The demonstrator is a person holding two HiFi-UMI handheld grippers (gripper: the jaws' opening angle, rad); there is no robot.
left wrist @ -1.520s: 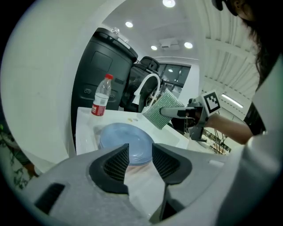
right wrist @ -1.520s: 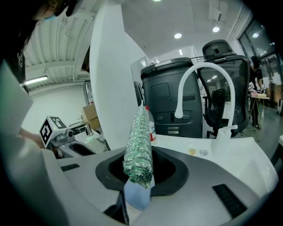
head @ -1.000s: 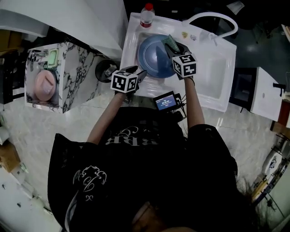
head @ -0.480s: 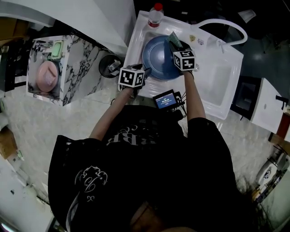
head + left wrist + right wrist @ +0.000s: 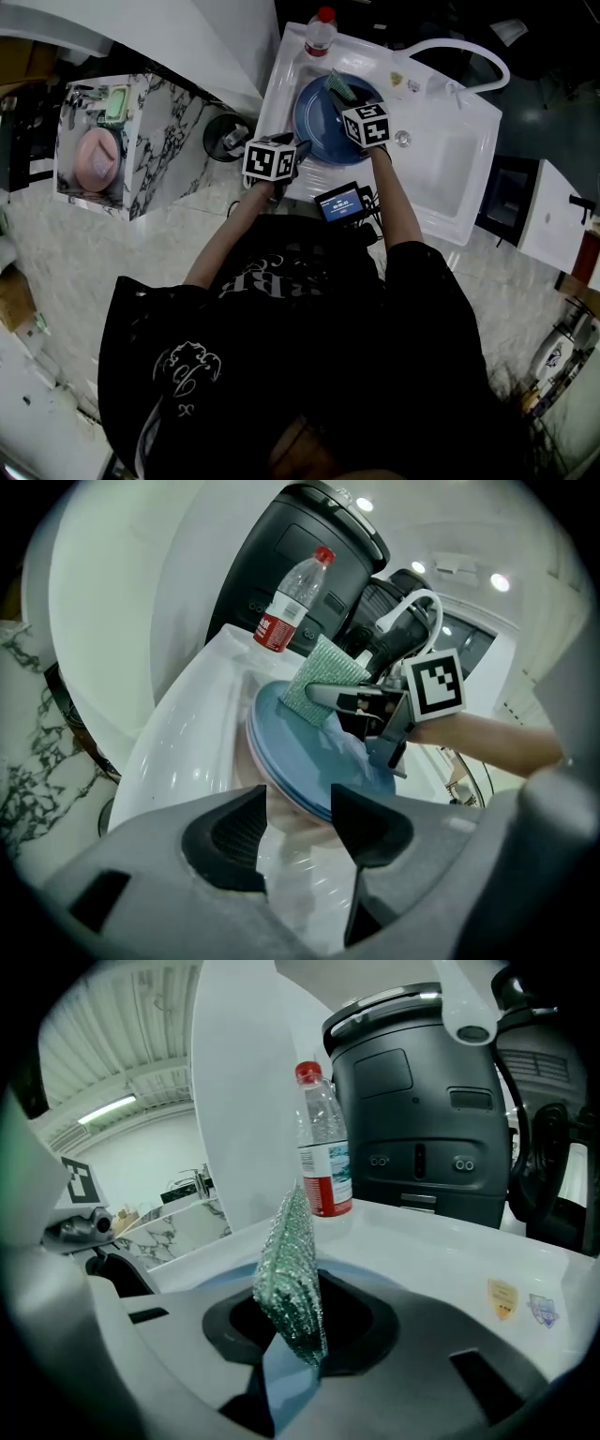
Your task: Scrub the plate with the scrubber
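A blue plate point(image 5: 323, 122) stands tilted in the white sink point(image 5: 441, 159). My left gripper point(image 5: 298, 150) is at the plate's near-left rim, and in the left gripper view that rim point(image 5: 305, 794) sits between its jaws, so the left gripper point(image 5: 298, 822) reads as shut on the plate. My right gripper point(image 5: 345, 96) is shut on a green mesh scrubber point(image 5: 338, 86) and presses it onto the plate's upper face. In the right gripper view the scrubber point(image 5: 291, 1274) stands on edge between the jaws of that gripper point(image 5: 292, 1330).
A red-capped water bottle point(image 5: 322, 28) stands on the sink's back rim. A hose faucet point(image 5: 464, 52) arches at the back right, with the drain point(image 5: 402, 138) beside the plate. A marble counter point(image 5: 159, 150) on the left holds a pink dish point(image 5: 94, 159).
The right gripper has slid the scrubber leftward across the plate's upper part. The left gripper has stayed at the plate's rim.
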